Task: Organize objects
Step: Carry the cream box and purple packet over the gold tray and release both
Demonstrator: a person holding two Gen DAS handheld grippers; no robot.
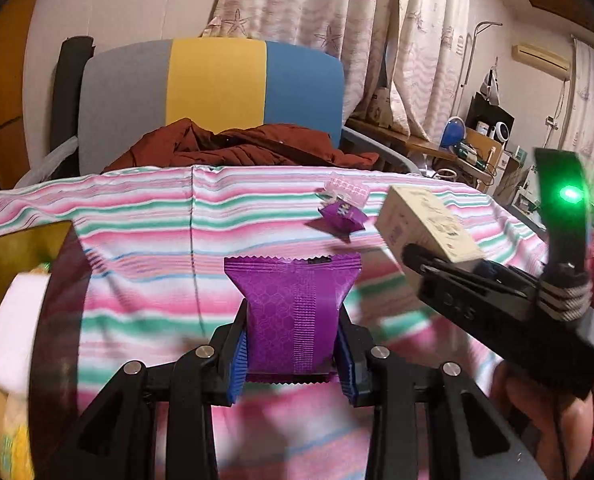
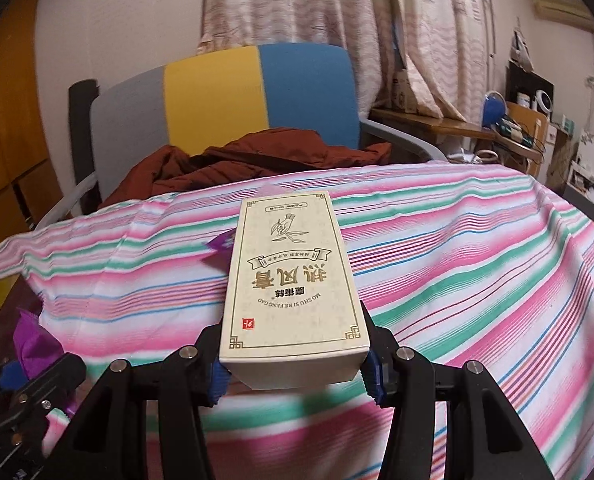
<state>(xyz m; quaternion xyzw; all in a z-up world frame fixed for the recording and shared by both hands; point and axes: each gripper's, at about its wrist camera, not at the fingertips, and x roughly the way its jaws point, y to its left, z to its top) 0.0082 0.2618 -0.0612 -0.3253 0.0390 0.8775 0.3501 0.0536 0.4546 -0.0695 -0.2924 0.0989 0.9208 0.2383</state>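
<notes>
Purple foil, embossed with a hexagon pattern: a sealed sachet (image 1: pixel 293 316) is clamped between the blue pads (image 1: pixel 237 364) of the left gripper (image 1: pixel 293 364), jaws closed to the sachet's width, serrated top edge upward. The sachet is held above the striped tablecloth (image 1: pixel 145 248), clear of it.

A cream carton (image 2: pixel 293 284) with gold border and Chinese print is gripped at its near end by the right gripper (image 2: pixel 295 380), blue pads (image 2: pixel 371 376) pressed on both side walls; its far end is pointed toward the far edge of the tablecloth (image 2: pixel 477 264). The carton is also carried above the cloth.

In the left wrist view the carton (image 1: pixel 425 224) and right gripper (image 1: pixel 449 268) are seen to the right of the sachet, well apart from it.

On the cloth, beyond the sachet, a second small purple packet (image 1: pixel 343 218) is lying, with a clear pink plastic piece (image 1: pixel 347 190) just behind it; contact between them cannot be told.

Past the cloth's far edge, a rust-coloured garment (image 1: pixel 237 144) is heaped on a grey, yellow and blue chair (image 1: pixel 217 80).
</notes>
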